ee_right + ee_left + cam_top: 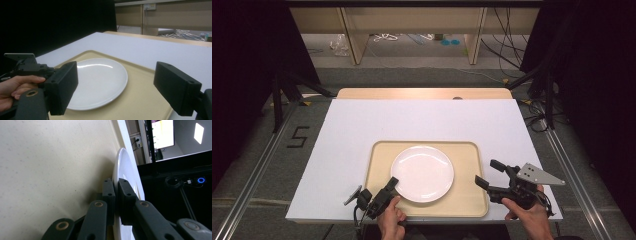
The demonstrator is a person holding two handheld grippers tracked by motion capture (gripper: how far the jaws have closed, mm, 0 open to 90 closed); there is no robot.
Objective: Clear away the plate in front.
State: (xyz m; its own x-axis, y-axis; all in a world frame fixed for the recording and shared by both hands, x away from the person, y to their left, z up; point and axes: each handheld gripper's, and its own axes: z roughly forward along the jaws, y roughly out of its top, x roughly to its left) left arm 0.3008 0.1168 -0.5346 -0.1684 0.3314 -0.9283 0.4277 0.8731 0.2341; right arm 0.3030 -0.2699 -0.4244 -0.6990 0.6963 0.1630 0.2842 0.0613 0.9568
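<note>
Clamped tight, the left gripper (392, 183) has its two black jaws pinched on the near-left rim of the white plate (422, 173), one jaw under the rim and one over it, as the left gripper view shows up close (116, 195). Over on the other side, the right gripper (489, 173) hangs with its jaws spread wide, gripping nothing, hovering just off the right edge of the tray (470, 165) with a grey three-cornered plate on its top. Writing now: a dark "5" (298, 136) is marked on the floor to the left of the table. That plate is plain, round, glossy and bare, sitting in the middle of the beige rounded-corner tray, which lies on the white tabletop (362, 120) towards the near edge. From the right gripper view the plate (100, 80) looks level on the tray (140, 100).
</note>
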